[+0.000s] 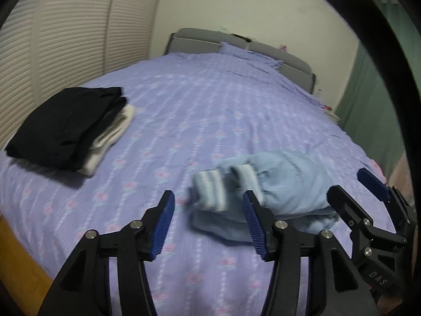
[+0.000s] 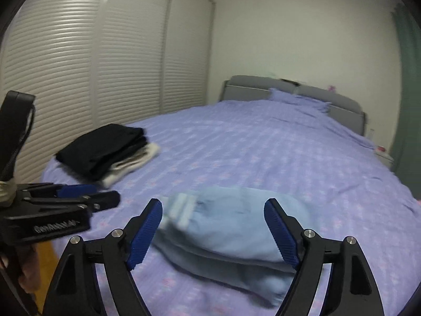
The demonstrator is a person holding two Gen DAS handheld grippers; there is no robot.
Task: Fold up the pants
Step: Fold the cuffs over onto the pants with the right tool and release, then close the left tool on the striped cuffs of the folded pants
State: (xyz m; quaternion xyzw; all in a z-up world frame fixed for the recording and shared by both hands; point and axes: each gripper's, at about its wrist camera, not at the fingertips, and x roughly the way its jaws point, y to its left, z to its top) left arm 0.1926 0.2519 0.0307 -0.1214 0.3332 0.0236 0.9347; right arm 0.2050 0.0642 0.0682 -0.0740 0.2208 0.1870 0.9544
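Observation:
Light blue pants [image 1: 279,192] lie folded in a bundle on the purple bedspread [image 1: 200,110], with striped cuffs on the left end. My left gripper [image 1: 208,202] is open and empty, just in front of the cuffs. In the right wrist view the pants [image 2: 226,226] lie between and beyond my open right gripper [image 2: 213,209], which holds nothing. The right gripper also shows in the left wrist view [image 1: 352,187], to the right of the bundle. The left gripper shows in the right wrist view [image 2: 92,194], left of the pants.
A stack of folded black and white clothes [image 1: 65,129] sits at the bed's left side, also seen in the right wrist view [image 2: 110,150]. Louvred wardrobe doors [image 2: 92,73] stand left of the bed. A grey headboard [image 2: 289,89] and a pillow [image 2: 297,100] are at the far end.

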